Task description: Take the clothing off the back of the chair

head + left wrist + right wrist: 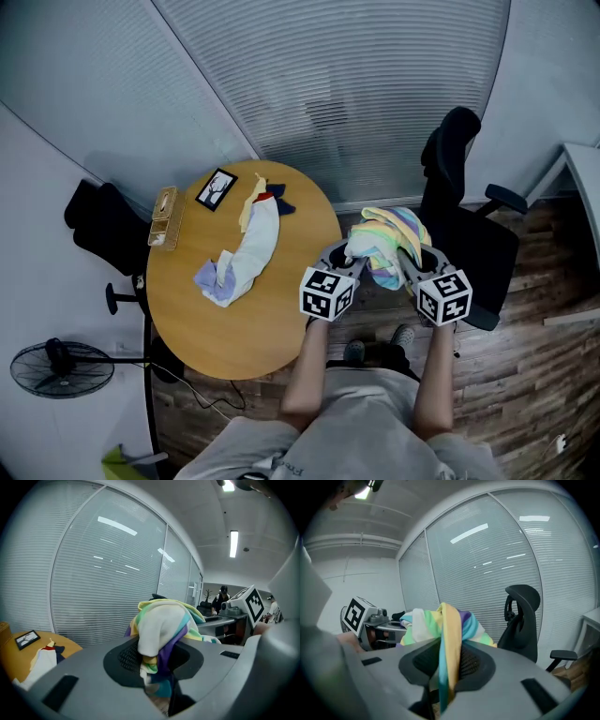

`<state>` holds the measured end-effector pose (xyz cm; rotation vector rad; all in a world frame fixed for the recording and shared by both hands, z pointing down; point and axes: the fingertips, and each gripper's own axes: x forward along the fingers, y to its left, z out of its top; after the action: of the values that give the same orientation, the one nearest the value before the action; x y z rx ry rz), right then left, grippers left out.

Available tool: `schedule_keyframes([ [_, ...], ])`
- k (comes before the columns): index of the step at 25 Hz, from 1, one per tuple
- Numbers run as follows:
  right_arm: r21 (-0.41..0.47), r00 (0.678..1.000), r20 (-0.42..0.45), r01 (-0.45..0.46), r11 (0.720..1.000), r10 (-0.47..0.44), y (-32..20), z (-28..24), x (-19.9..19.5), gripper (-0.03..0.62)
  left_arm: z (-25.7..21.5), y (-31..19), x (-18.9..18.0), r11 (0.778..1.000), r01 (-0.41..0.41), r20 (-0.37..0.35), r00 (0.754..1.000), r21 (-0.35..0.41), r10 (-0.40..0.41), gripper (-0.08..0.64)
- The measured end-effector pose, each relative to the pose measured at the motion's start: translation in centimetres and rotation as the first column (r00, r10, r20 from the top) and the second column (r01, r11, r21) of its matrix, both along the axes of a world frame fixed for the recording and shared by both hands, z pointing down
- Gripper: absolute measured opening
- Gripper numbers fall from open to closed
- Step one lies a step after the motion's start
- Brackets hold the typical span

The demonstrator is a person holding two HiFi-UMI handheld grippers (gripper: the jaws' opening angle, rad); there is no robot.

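1. Clothing [392,239], a bundle striped in pastel yellow, green, blue and purple, hangs in the air between the round desk [234,328] and the black chair [469,234], resting on neither
2. On one side the left gripper [345,261] is clamped on it: the left gripper view shows a white and purple fold pinched between the dark pads, with more cloth heaped above the jaws
3. On the other side the right gripper [412,262] bites a yellow and blue edge, which runs down as a narrow strip between its pads in the right gripper view
4. Beyond the bundle the chair back [448,141] stands bare, with nothing draped over it or the headrest, so the lifting-off itself looks done
5. What is left, as I judge it, is only to carry the bundle away and put it down; the task names no place, though a white garment [251,248] already lies on the desk, which makes that a likely spot
6. One caution: loose folds sag below both grips, and they could drag across the armrest [506,199] if the bundle swings toward the chair
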<state>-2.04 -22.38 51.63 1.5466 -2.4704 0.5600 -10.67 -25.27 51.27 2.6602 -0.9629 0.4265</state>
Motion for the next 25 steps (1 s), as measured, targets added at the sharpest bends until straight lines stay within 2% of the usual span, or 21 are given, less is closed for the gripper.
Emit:
schedule_keyframes([
  [5, -0.003, 0.998, 0.012, -0.069, 0.998, 0.069, 1.8, 1.0, -1.8, 0.09, 0.6, 1.7, -1.8, 0.999, -0.042, 0.014, 0.999, 0.01, 0.042, 0.118],
  [13, 0.002, 0.992, -0.002, -0.129, 0.992, 0.129, 4.0, 2.0, -4.4, 0.089, 1.6, 3.4, -4.3, 0.996, -0.084, 0.006, 0.996, 0.021, 0.084, 0.118],
  [25, -0.009, 0.987, -0.015, -0.159, 0.987, 0.158, 6.3, 3.0, -5.7, 0.089, 2.8, 5.7, -5.6, 0.996, -0.092, -0.017, 0.996, 0.009, 0.092, 0.121],
])
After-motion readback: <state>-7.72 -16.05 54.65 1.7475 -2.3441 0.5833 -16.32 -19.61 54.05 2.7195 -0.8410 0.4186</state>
